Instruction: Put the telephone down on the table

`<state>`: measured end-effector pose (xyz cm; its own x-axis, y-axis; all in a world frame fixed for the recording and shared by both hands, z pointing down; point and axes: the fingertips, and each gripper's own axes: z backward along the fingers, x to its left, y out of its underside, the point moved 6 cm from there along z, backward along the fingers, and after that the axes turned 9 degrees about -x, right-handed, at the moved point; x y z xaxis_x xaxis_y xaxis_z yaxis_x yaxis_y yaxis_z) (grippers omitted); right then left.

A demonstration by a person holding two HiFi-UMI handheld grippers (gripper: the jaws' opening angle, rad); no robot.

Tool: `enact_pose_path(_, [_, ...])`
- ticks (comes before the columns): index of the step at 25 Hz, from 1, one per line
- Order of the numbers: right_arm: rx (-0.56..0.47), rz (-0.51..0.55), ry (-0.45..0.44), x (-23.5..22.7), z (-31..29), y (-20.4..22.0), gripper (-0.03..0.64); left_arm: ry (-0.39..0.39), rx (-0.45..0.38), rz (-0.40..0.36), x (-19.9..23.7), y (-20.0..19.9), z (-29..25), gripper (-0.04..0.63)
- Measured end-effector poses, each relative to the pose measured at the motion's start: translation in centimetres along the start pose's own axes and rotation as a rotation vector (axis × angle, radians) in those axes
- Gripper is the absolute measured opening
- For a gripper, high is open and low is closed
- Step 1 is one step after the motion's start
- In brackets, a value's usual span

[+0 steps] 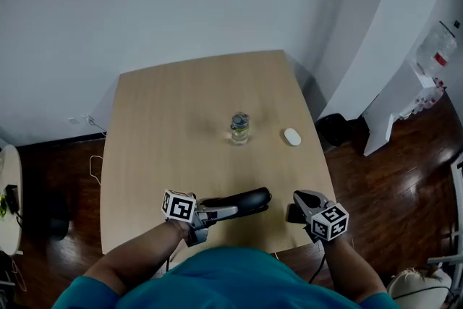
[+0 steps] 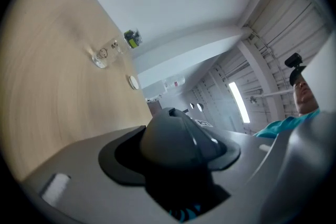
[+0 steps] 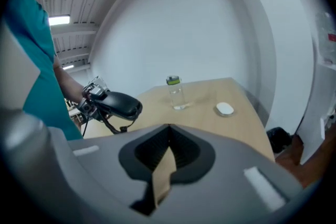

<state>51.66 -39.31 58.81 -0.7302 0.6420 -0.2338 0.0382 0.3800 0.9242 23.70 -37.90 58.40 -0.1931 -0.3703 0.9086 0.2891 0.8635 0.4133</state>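
The pale wooden bench point(image 1: 159, 127) fills the room's corner. Over its near edge, the left tool point(image 1: 217, 212) grips the black telephone point(image 1: 242, 200). Beside it, the right tool point(image 1: 293, 212) is closed and empty. A clear bottle point(image 1: 240, 128) stands mid-bench, its label too small to read, and a white mouse point(image 1: 291, 137) lies near the right edge.

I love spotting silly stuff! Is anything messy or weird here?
Nothing is spilled or broken. The bottle stands upright on the table. The only odd bit: the left gripper holds the black telephone above the table.
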Motion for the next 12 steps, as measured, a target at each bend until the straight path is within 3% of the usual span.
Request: enact_pose_path(12, [0.023, -0.004, -0.017, -9.5, 0.1, -0.1, 0.003, -0.065, 0.133, 0.062, 6.5, -0.6, -13.0, 0.29])
